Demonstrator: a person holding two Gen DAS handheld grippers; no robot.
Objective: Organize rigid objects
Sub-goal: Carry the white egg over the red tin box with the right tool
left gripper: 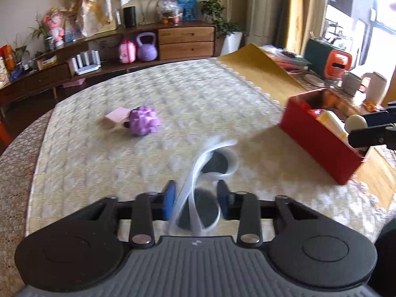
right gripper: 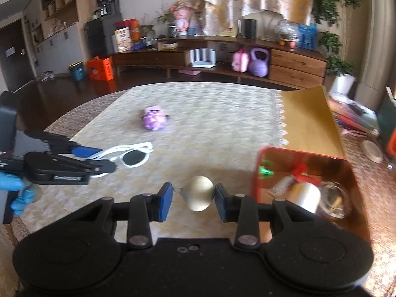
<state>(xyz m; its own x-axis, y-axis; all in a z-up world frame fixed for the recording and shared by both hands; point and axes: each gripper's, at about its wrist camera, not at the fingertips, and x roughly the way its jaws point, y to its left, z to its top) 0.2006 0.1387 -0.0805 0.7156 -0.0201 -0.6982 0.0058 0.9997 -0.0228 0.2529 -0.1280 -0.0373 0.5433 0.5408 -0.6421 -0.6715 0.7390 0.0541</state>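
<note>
The sunglasses (right gripper: 131,154), white-framed with dark lenses, are clenched in the left tongs (left gripper: 196,201) by a folded temple arm. They stick out ahead of the pads and seem to hang just clear of the desk (left gripper: 99,163), though blur makes that hard to judge. Their long axis runs straight forward from the tongs. The right tongs (right gripper: 193,199) are clenched on a pale egg-shaped thing (right gripper: 200,193), held crosswise between the blue pads.

The relation that matters is the red box (right gripper: 307,173). It sits on the desk to the right of both tongs, open-topped and already holding several items. The egg is just beside the box's near-left corner, so the right hand is clearly nearer. The sunglasses are further left, with the egg and right tongs between them and the box.

Both tongs point forward and slope down toward the desk. A blue-gloved hand (right gripper: 17,188) grips the left tool.

A purple knobbly toy (left gripper: 143,121) against a pink block (left gripper: 116,116) lies well apart, further out on the cloth.
</note>
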